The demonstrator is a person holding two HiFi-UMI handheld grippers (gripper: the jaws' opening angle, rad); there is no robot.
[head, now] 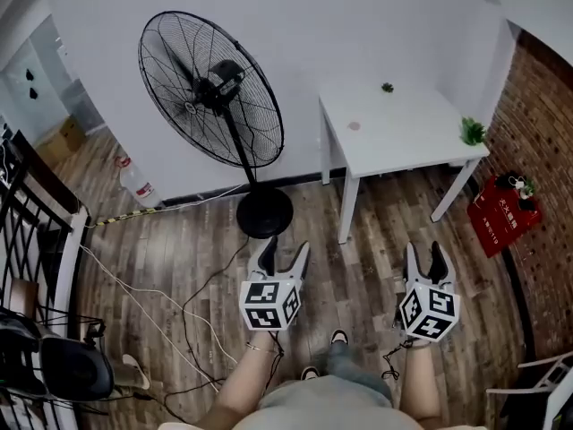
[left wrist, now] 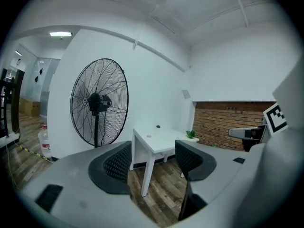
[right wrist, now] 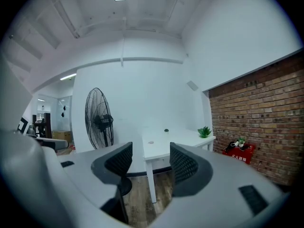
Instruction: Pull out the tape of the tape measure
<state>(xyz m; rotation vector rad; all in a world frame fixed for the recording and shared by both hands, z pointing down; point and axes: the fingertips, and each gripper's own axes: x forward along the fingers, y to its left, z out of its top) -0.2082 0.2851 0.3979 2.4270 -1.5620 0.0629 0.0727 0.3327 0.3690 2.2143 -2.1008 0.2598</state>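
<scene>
A wood-plank floor runs to a white wall, with a brick wall at the right. A black pedestal fan stands left of a white tabletop. On it are a small potted plant at one corner, a dark speck and a pale round object. Whether either is the tape measure cannot be told. The left claw and right claw hang over the floor, short of the tabletop, both spread wide and empty.

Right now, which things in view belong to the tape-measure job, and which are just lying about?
Job: left hand-held gripper, right hand-held gripper, both open, empty. Tape measure not identifiable; items on white table too small to tell.
Lying about: pedestal fan, potted plant, red crate, bottle, cables.
</scene>
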